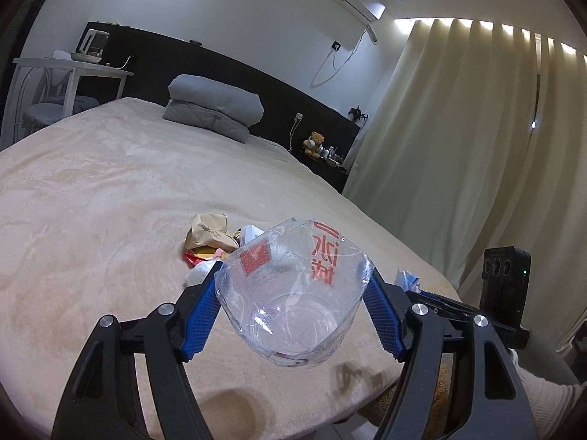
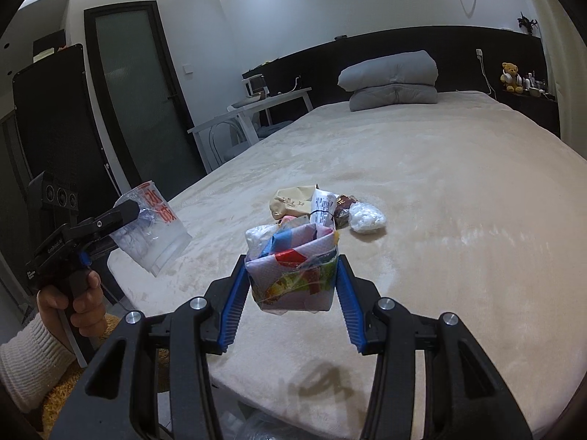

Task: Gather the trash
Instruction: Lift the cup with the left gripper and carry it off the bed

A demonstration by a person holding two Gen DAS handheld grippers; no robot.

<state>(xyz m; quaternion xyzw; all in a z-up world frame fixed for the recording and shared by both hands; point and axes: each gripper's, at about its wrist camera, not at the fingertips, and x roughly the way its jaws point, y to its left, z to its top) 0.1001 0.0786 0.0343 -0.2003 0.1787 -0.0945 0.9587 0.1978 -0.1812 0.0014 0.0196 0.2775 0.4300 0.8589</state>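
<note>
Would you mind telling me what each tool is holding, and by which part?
Left tool: clear cup, by its sides. Right tool: colourful carton, by its sides.

My two wrist cameras looking forward low over the bed (image 1: 110, 190), near its foot, both sharing the trash pile (image 2: 323, 209), folded quilt (image 1: 216, 110)

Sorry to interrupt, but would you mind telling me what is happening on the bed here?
A person is clearing trash off the bed with two handheld grippers. The left gripper grips a clear plastic cup with red print, and the right gripper grips a small colourful carton. A pile of wrappers is left on the blanket.
</note>
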